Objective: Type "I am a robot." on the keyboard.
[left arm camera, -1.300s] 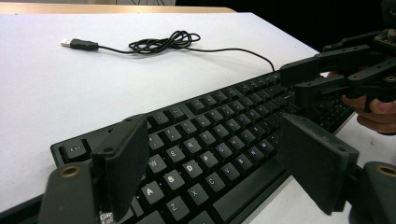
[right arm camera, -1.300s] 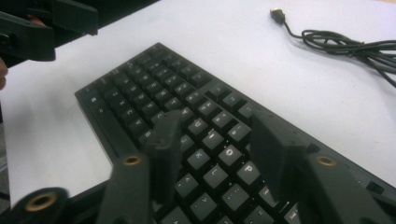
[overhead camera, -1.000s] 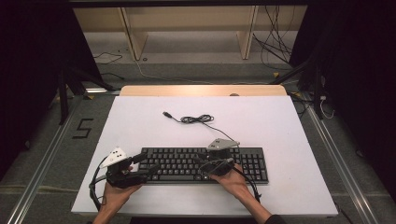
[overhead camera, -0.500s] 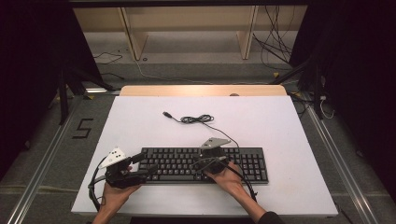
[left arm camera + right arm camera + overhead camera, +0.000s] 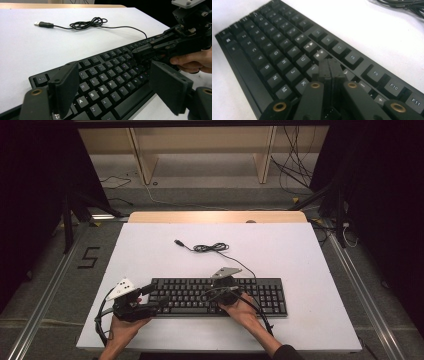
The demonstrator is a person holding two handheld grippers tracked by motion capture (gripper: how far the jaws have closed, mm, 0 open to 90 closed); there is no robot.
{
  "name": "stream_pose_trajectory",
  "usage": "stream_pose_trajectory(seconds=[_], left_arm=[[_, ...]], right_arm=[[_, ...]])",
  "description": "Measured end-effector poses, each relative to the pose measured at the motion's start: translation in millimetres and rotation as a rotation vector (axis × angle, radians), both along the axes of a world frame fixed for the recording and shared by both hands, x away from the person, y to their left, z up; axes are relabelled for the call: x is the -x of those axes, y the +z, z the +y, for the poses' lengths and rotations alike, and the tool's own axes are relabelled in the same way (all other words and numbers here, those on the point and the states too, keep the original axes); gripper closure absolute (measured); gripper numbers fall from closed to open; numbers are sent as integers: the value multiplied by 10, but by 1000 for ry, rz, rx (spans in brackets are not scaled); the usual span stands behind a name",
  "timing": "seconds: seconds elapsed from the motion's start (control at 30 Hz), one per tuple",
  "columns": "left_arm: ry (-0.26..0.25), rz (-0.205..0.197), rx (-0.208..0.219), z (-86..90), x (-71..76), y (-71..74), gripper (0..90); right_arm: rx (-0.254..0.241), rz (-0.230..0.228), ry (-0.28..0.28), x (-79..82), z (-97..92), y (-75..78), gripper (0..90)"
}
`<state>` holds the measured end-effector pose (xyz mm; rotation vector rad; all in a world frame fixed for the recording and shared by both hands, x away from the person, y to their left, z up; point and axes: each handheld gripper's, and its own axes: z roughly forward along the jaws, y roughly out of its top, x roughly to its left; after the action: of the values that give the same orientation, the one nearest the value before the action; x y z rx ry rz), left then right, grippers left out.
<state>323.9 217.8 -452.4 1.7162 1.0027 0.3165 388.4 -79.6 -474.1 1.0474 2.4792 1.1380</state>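
Pressing together, pad against pad with nothing between them: black jaws of the right gripper [image 5: 329,65], tips resting down among the middle keys of the flat black plastic keyboard [image 5: 287,50], close by the I and K keycaps in the right gripper view. Having just finished closing. Standing wide apart: broad black jaws of the left gripper [image 5: 113,92], framing the keyboard's [image 5: 105,75] left end and hovering over the A, S and D keys in the left gripper view, gripping nothing.

Spreading under everything: wide white rectangular tabletop [image 5: 150,250], with a pale wooden strip [image 5: 215,216] running along its far edge. Lying on the near half of that white surface, long side parallel to the near edge: the keyboard [image 5: 260,295], number pad at the right end. Curling on the table beyond the keyboard, well apart from both grippers: thin black cable [image 5: 212,248] bunched into a loose knot, running back to the keyboard's far edge. Ending that cable to the left, lying flat on bare white: small black and silver USB plug [image 5: 178,242].

Gripping each tool from the near side: person's left hand [image 5: 122,327] at the keyboard's left end under the left gripper [image 5: 150,301], right hand [image 5: 245,310] over the keyboard's middle behind the right gripper [image 5: 225,287], grey three-cornered plate topping each.
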Motion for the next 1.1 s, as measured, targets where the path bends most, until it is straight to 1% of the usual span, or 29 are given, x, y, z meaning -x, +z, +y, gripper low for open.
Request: stream_pose_trajectory(seconds=[0.13,0.27,0.33,0.43,0.47,0.5,0.57,0.63,0.7,0.73,0.8,0.87,0.93,1.03,1.1], left_arm=[[0,1,-1,-2,-1,-3,241],[2,0,-3,-3,-2,-5,241],[3,-1,-4,2,-1,-4,240],[4,-1,-4,8,-1,-2,241],[4,-1,-3,10,-1,-2,240],[4,-2,-3,11,-2,-3,241],[4,0,-2,11,-3,-4,241],[6,-2,0,11,-3,-3,241],[7,-2,1,14,-3,-2,240],[7,-2,1,15,-3,-2,240],[7,-3,0,14,-2,-1,240],[8,-3,-1,13,0,0,240],[8,-3,-1,16,-2,-1,240],[11,-3,1,24,-4,-2,240],[12,-3,0,26,-6,-2,240]], right_arm=[[25,3,1,-5,19,-33,900],[32,-10,-2,9,35,-41,900],[31,-8,-4,8,34,-40,900],[16,-1,-16,11,27,-29,900],[0,-1,-17,13,16,-19,853],[-21,2,-19,15,6,-1,843],[-49,-11,-17,24,-16,37,827],[-84,-17,-17,39,-41,78,729],[-111,-27,-18,55,-71,115,674],[-123,-31,-18,63,-85,131,615],[-129,-33,-24,76,-105,158,513],[-142,-35,-19,91,-131,179,446],[-157,-48,-13,120,-156,208,384],[-173,-65,6,180,-188,259,314],[-185,-67,21,215,-202,284,282]])
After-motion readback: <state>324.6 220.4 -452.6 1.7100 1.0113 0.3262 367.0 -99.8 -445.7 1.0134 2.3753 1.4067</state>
